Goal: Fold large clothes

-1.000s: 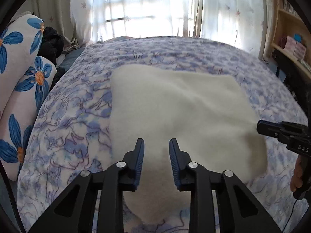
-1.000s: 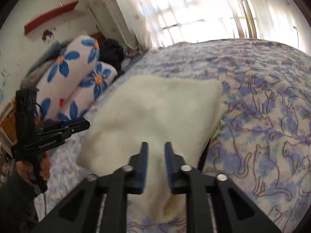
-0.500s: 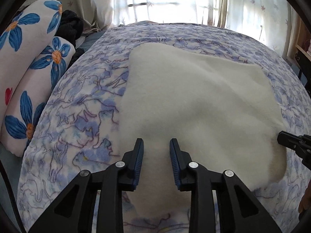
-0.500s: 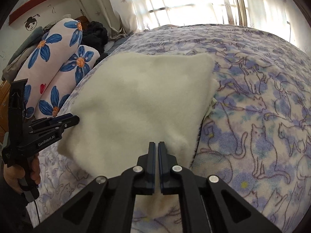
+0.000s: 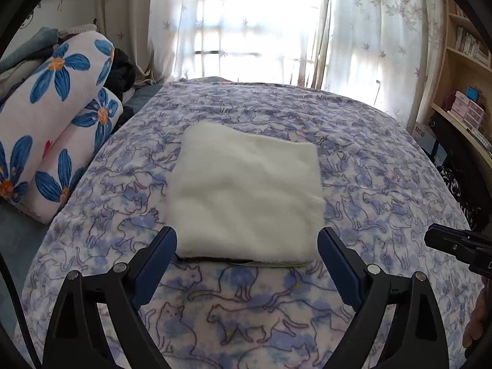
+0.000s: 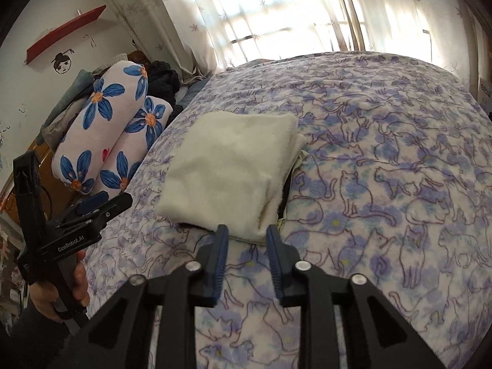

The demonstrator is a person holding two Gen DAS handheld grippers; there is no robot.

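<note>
A cream fleece garment lies folded into a flat rectangle on the cat-print bedspread; it also shows in the right wrist view. My left gripper is wide open and empty, held back just short of the garment's near edge. My right gripper is open and empty, its fingertips close to the garment's near corner. The left gripper also shows in the right wrist view, off to the left of the garment.
Two white bolster pillows with blue flowers lie along the bed's left side, with dark clothes behind them. A curtained window is at the far end. Wooden shelves stand at the right.
Both grippers have pulled back from over the garment toward the near side of the bed. The left jaws went from narrow to wide open. The right jaws shut, then opened again.
</note>
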